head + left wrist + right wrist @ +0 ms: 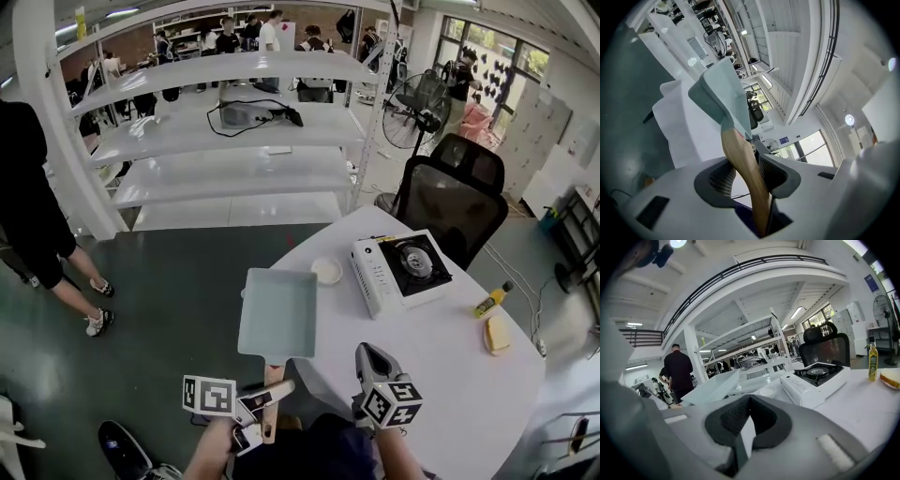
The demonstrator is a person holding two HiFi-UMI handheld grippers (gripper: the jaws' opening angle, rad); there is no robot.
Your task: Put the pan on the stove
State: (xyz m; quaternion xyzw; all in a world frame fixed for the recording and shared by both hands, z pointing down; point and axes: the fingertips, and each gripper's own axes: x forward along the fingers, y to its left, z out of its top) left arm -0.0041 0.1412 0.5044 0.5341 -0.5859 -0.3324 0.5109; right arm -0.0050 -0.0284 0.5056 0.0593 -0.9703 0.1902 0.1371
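Observation:
A square pale-green pan (277,311) with a wooden handle (271,379) hangs over the left edge of the round white table (441,375). My left gripper (272,394) is shut on that handle, which runs between the pads (723,180) in the left gripper view, with the pan (723,91) tilted beyond. The white portable stove (401,269) with its black burner stands to the right of the pan, apart from it. My right gripper (367,354) is over the table's front part, shut and holding nothing. The right gripper view shows the pan (712,387) at left and the stove (818,378) at right.
A small white bowl (327,271) sits between the pan and the stove. A yellow oil bottle (493,300) and a yellowish slab (497,335) lie right of the stove. A black office chair (457,197) stands behind the table, a white shelf rack (234,122) beyond. A person (37,225) stands left.

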